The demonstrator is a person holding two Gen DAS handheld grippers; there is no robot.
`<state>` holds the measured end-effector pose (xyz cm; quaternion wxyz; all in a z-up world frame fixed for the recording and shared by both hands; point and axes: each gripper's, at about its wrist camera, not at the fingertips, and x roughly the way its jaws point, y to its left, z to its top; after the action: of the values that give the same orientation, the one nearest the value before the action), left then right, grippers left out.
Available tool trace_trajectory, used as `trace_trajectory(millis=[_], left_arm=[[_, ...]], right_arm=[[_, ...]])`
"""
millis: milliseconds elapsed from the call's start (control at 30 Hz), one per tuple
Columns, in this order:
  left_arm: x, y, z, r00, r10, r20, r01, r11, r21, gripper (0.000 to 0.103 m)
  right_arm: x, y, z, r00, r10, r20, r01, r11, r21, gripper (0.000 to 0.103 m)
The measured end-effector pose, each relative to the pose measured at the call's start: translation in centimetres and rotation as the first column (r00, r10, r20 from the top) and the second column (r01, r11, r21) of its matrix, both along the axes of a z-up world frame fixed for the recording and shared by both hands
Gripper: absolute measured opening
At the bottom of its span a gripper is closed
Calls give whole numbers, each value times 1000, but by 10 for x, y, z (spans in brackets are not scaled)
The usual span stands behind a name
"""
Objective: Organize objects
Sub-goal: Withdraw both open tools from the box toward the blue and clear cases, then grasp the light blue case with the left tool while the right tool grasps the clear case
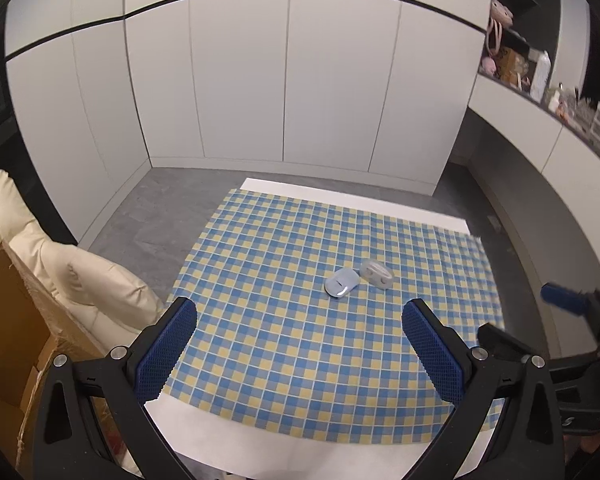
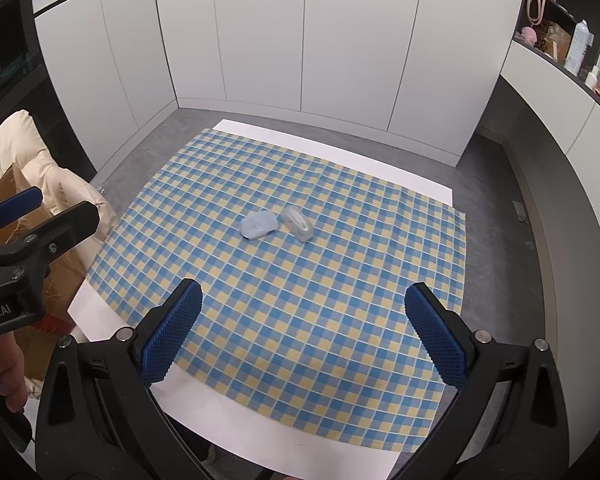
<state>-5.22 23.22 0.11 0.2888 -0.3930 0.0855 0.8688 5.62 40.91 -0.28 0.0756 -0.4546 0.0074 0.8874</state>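
Two black grippers with blue textured pads hover over the near edge of a table, and neither holds or touches anything. From its own camera, the left gripper (image 1: 300, 344) has its jaws spread wide, with only checked cloth showing in the gap between the pads. The right gripper (image 2: 302, 330) stands just as wide apart, its pads also clear of everything below. In the right wrist view the left gripper shows again at the left edge, held by a hand (image 2: 4, 376) wrapped round its grip; in the left wrist view the blurred tips of the right gripper show at the right edge.

Below both lies a white table (image 2: 260, 440) covered for most of its top by a blue and yellow checked cloth (image 1: 300, 360), with a bare white strip along the near edge and another along the far edge.

Further out, near the middle of the cloth and well apart from both grippers, sit two small items close together: a pale blue rounded plastic case (image 1: 341, 282) on the left and a translucent grey oval case (image 1: 376, 274) just beside it on the right. Whether the two touch cannot be told.

Left of the table stands a cream padded chair (image 1: 60, 264) with a brown cardboard box (image 1: 8, 320) against it. Beyond the table rise white cabinet doors (image 1: 240, 80).
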Motion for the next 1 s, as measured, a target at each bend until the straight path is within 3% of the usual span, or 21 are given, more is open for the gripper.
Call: trace_trajectory(millis=[333, 500, 633, 700, 1000], left_arm=[[-11, 39, -51, 996, -82, 21, 84, 990, -115, 102], [-25, 59, -74, 993, -92, 70, 101, 986, -130, 101], [-38, 72, -96, 993, -92, 79, 103, 983, -153, 100], [-45, 81, -111, 990, -105, 93, 120, 977, -174, 98], [-83, 104, -160, 981, -123, 149, 152, 967, -203, 91]], right_arm=[[-22, 26, -32, 1000, 21, 12, -21, 1000, -3, 103], [-45, 35, -56, 998, 44, 44, -45, 999, 25, 102], [-63, 47, -85, 994, 65, 88, -64, 998, -13, 102], [-73, 52, -101, 990, 81, 112, -76, 996, -50, 98], [-122, 54, -151, 973, 154, 169, -146, 987, -63, 79]])
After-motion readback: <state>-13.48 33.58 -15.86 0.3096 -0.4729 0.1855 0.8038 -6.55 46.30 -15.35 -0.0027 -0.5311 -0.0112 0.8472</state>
